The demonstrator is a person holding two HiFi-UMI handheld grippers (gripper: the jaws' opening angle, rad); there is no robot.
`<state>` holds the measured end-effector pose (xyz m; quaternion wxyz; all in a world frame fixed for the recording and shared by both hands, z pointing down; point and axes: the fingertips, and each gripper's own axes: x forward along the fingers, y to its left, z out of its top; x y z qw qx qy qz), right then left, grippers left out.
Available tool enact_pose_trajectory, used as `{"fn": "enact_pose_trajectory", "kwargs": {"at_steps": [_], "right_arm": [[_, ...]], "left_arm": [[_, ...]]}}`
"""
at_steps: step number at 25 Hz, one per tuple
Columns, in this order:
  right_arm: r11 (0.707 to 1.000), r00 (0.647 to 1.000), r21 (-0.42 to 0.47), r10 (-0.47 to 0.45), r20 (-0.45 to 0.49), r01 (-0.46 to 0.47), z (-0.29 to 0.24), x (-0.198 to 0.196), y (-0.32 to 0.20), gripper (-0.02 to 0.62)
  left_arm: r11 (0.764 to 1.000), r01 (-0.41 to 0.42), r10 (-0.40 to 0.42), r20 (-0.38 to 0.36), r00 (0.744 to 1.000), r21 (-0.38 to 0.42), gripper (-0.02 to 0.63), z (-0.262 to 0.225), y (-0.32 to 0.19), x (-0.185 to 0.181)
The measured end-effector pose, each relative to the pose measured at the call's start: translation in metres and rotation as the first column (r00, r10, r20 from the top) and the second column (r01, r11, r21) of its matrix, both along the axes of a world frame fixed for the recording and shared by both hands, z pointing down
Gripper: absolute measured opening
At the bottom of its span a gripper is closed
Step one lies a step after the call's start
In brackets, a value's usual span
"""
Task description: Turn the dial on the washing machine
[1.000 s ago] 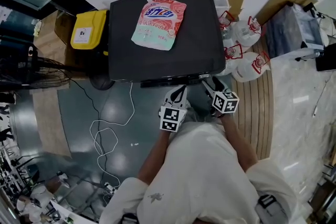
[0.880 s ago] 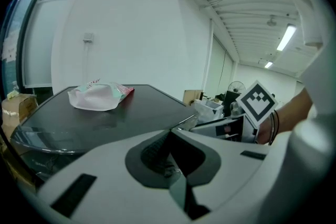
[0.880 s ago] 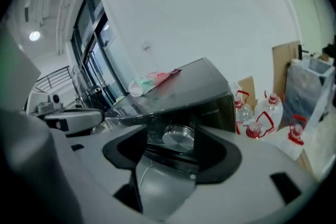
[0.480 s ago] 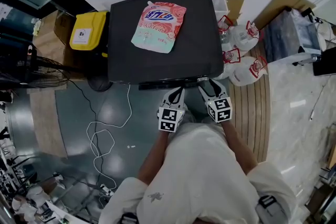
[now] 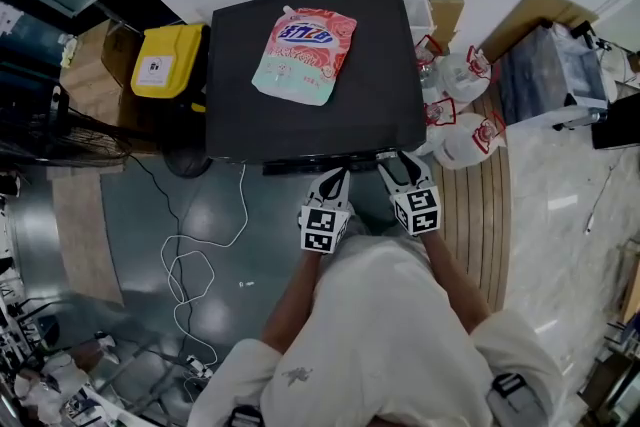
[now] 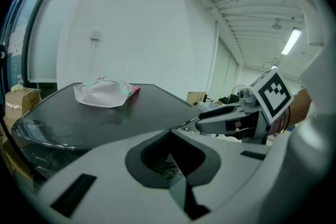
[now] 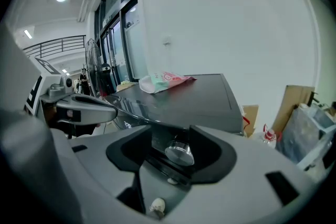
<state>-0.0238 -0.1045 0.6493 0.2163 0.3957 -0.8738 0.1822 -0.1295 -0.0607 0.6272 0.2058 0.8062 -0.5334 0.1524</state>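
Observation:
The washing machine has a dark flat top with a pink and green detergent pouch lying on it. My right gripper reaches under the front edge at the control panel. In the right gripper view the silver dial sits between the jaws of my right gripper, which are closing, with a gap still on both sides of it. My left gripper is held beside it at the same front edge, with its jaws together and nothing held. In the left gripper view my left gripper shows its tips meeting.
A yellow box and cardboard boxes stand left of the machine. Several plastic water jugs crowd its right side on a wooden strip. A white cable loops on the floor in front. A fan is at far left.
My right gripper has shifted a little to the left along the front panel. The left gripper has hardly moved.

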Motion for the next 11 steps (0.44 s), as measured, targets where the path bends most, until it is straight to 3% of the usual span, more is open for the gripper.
{"fn": "enact_pose_trajectory", "kwargs": {"at_steps": [11], "right_arm": [[1.0, 1.0, 0.003, 0.002, -0.02, -0.002, 0.0015, -0.0053, -0.0001, 0.219]], "left_arm": [[1.0, -0.004, 0.004, -0.01, 1.0, -0.003, 0.013, 0.0057, 0.001, -0.0083]]}}
